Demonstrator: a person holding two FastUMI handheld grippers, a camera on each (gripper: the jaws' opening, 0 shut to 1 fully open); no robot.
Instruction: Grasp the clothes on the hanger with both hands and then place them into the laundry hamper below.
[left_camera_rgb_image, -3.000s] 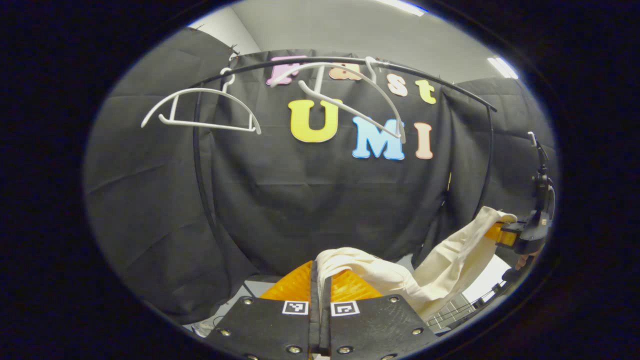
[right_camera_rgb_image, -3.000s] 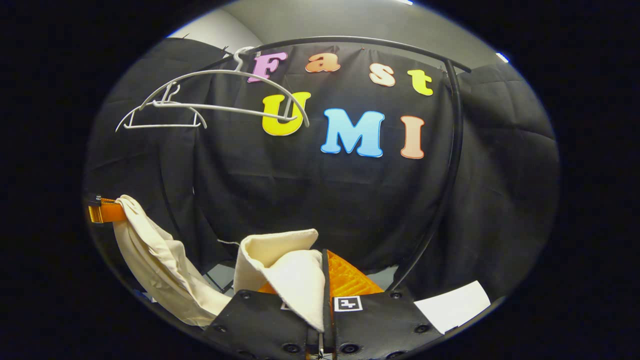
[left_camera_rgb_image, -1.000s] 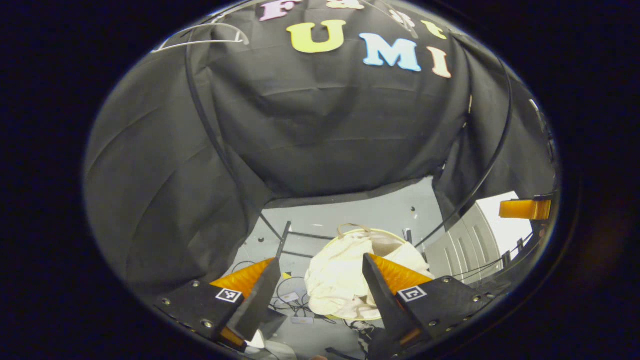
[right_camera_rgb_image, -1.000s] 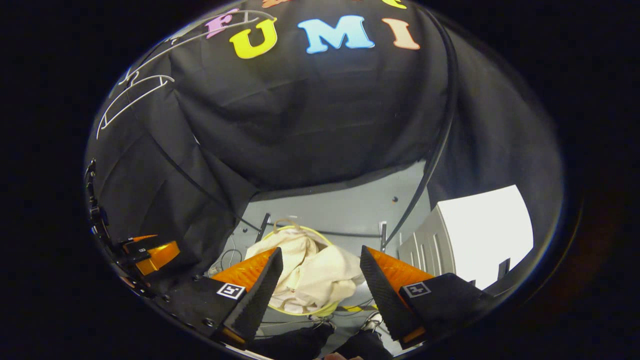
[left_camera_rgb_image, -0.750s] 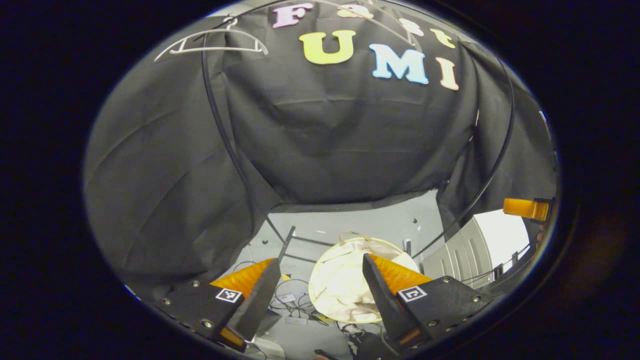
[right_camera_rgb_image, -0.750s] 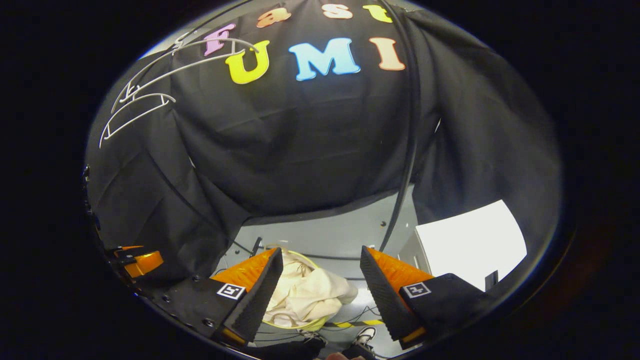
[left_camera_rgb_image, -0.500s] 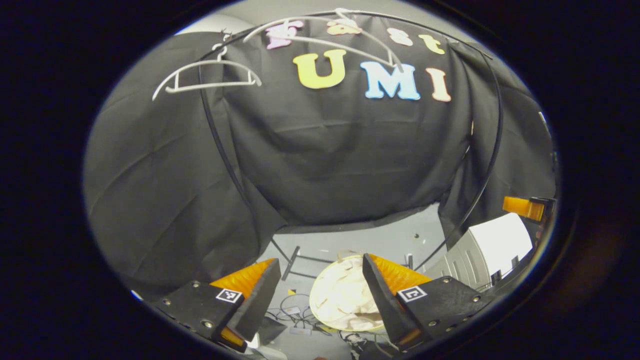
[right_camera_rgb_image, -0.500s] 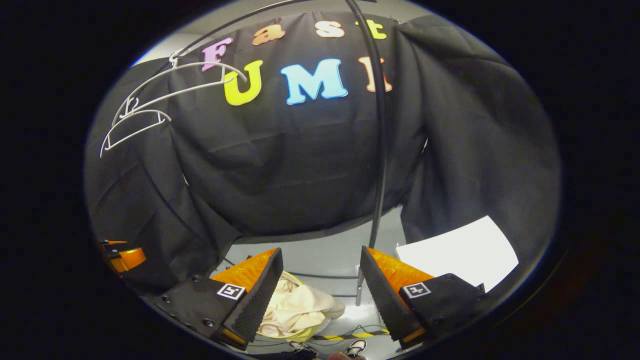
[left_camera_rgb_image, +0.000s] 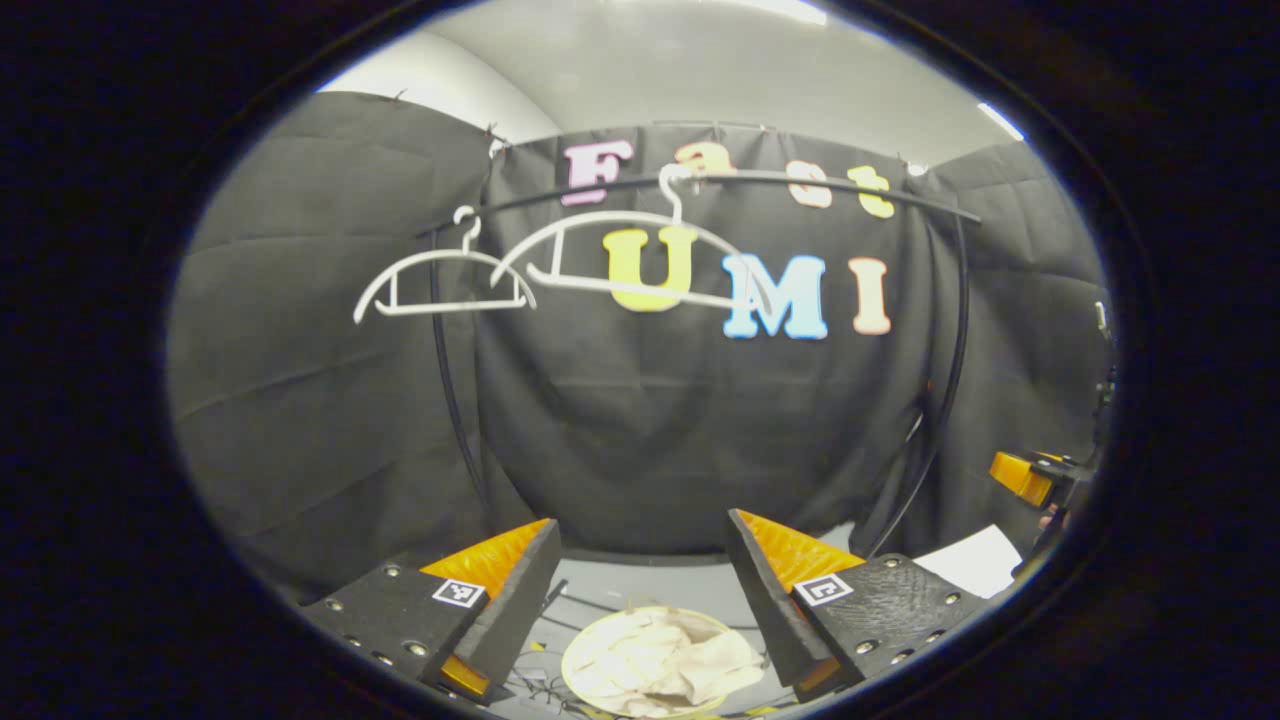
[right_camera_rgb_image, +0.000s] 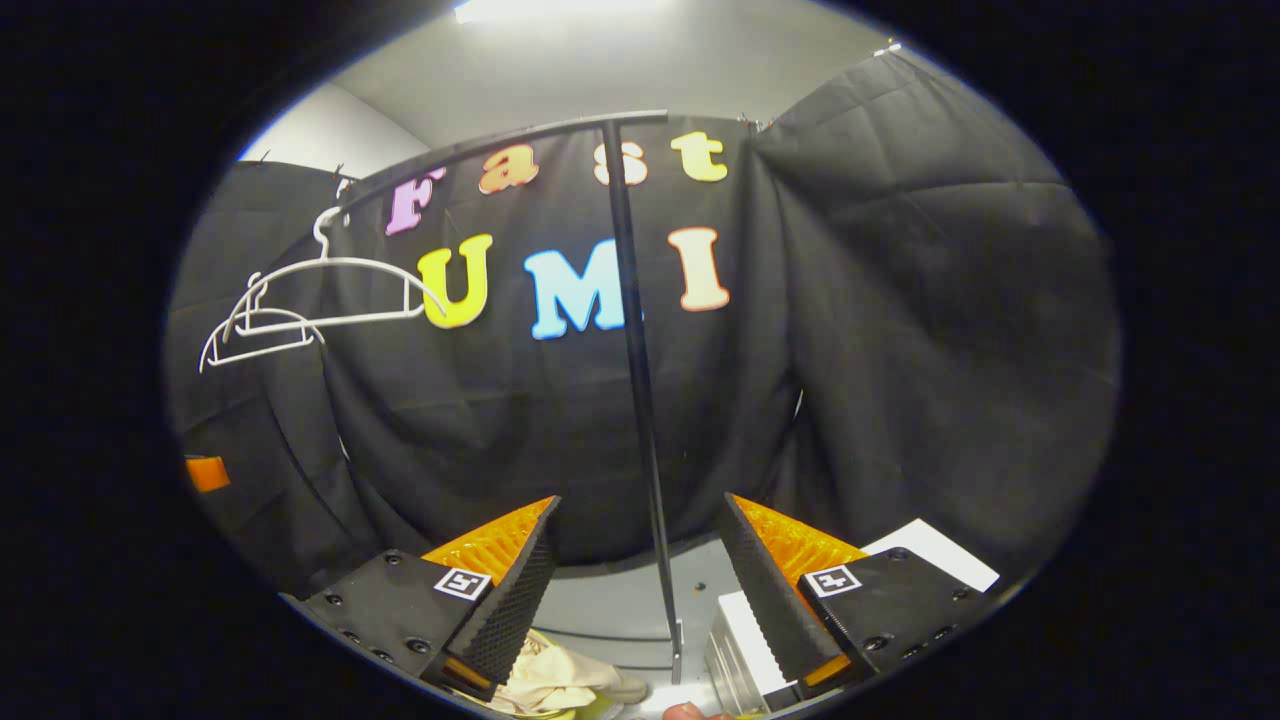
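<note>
Cream clothes (left_camera_rgb_image: 655, 668) lying crumpled inside the round hamper (left_camera_rgb_image: 585, 655), down on the grey floor (left_camera_rgb_image: 640, 590). Seen again at the bottom of the right gripper view, a bit of cloth (right_camera_rgb_image: 560, 680) poking over the hamper's rim (right_camera_rgb_image: 555, 712).

Left gripper (left_camera_rgb_image: 640, 590) up above the hamper, fingers spread wide apart, holding nothing. Hamper showing in the gap between the two fingers. Right gripper (right_camera_rgb_image: 640, 585) also wide open and holding nothing, off to the hamper's right side, with the hamper peeking out under its left finger. Far right in the left gripper view, part of the right gripper (left_camera_rgb_image: 1025, 475) again, well away from the hamper.

Above the hamper, a dark rail (left_camera_rgb_image: 760, 180) with two white hangers (left_camera_rgb_image: 445, 285) (left_camera_rgb_image: 625, 260) on it, both bare. One rail pole (right_camera_rgb_image: 640, 420) standing straight up, just right of the hamper. White box (right_camera_rgb_image: 745, 645) on the floor near the pole's foot. Black cloth wall (left_camera_rgb_image: 320, 400) behind it all.
</note>
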